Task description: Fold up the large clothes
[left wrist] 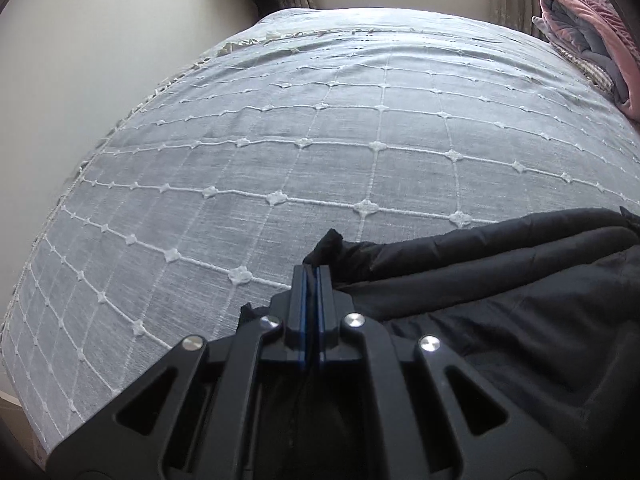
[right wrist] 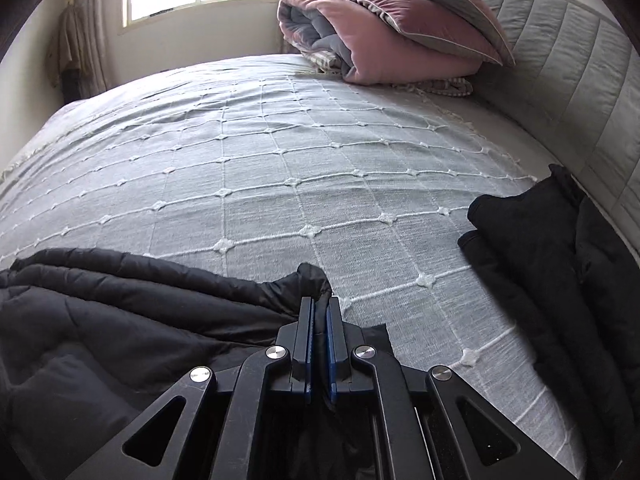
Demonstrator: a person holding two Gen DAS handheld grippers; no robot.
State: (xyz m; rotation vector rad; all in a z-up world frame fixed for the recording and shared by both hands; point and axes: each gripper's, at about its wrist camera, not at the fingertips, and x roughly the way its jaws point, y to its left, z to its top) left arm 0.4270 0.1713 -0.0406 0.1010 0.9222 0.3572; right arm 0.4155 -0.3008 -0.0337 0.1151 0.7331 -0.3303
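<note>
left claw (left wrist: 311,270): pinching black padded jacket (left wrist: 500,280) at its edge, bulk toward 4 o'clock on bed (left wrist: 280,160). right claw (right wrist: 320,302): pinching same jacket (bulk toward 9 o'clock). second dark garment (right wrist: 540,240) at 3 o'clock; pink quilt (right wrist: 380,40) at 12.

Rolled pink duvet (right wrist: 384,36) on bedspread (right wrist: 280,168)

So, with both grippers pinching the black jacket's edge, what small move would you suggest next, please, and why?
Probably carry the edge forward over the bedspread and lay it flat: the left gripper and right gripper each clamp a corner of the black jacket, which looks bunched.
</note>
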